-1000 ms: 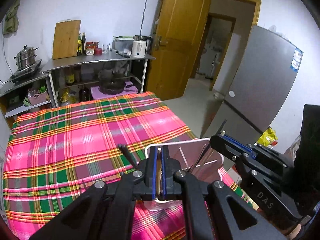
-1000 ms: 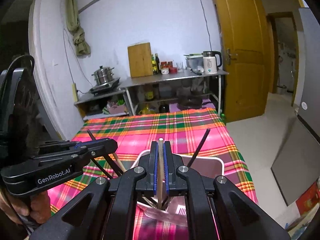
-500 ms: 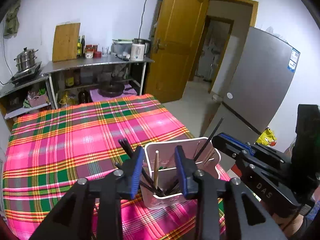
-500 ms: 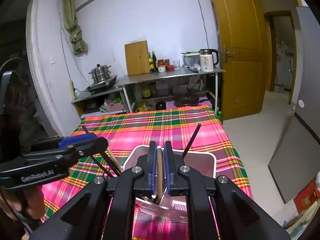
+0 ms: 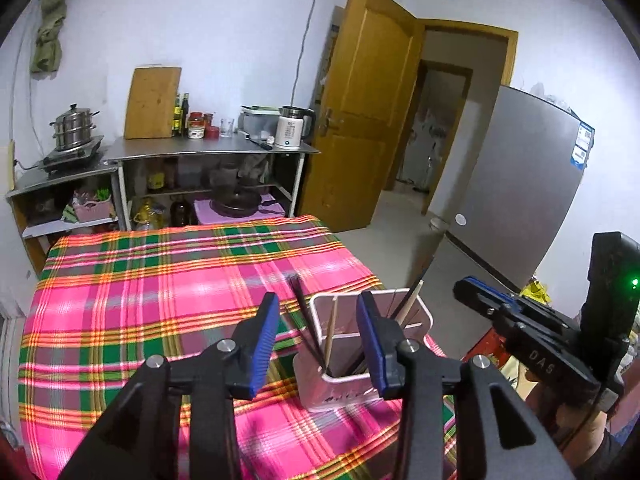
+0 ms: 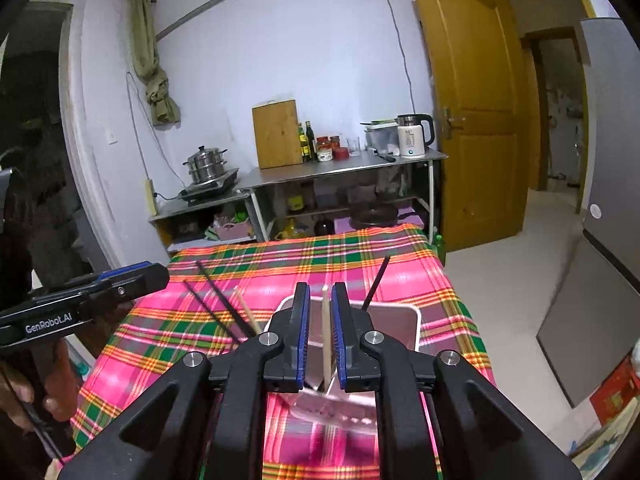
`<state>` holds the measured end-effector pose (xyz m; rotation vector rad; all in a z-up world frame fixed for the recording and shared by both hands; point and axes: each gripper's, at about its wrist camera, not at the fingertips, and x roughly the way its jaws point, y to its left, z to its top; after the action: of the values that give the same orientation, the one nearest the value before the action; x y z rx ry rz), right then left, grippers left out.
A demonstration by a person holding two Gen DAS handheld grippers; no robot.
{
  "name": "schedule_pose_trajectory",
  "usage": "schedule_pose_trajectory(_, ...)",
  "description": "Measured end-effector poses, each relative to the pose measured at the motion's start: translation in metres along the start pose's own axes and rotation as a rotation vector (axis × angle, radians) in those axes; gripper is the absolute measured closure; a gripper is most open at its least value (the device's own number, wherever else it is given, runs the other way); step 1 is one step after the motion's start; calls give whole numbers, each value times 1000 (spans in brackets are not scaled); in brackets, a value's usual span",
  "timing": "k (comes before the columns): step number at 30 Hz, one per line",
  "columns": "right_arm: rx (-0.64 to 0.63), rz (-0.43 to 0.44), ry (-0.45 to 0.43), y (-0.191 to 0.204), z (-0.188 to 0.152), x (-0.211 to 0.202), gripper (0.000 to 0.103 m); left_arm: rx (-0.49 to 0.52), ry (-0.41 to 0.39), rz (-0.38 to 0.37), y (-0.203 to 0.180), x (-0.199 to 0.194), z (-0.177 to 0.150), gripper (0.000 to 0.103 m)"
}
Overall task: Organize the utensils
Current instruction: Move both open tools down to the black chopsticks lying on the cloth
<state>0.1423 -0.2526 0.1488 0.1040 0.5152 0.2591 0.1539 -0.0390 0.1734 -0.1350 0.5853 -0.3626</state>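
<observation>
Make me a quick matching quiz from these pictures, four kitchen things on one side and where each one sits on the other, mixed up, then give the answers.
Things:
1. chopsticks
2. kettle
3. steamer pot
4. cutting board

Places:
A. leaning on the wall, on the metal shelf
B. standing in the white holder on the plaid cloth
C. on the stove at the far left
D. on the shelf end nearest the door

Pairs: 1-B, 2-D, 3-C, 4-A

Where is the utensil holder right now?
The utensil holder stands near the front right corner of the plaid tablecloth, low in both wrist views, just beyond the left claw, with chopsticks standing in it.
</observation>
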Motion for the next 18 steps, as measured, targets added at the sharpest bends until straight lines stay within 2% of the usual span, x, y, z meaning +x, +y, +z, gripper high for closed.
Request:
schedule_pose_trajectory(8,-6,33,57,12,-31,-4,92,-29,33,54,24,-14,-47,61)
schedule_pose_trajectory(18,-35,98,168,41,-71,21,92,-113,134,136,67,-15,-107,61)
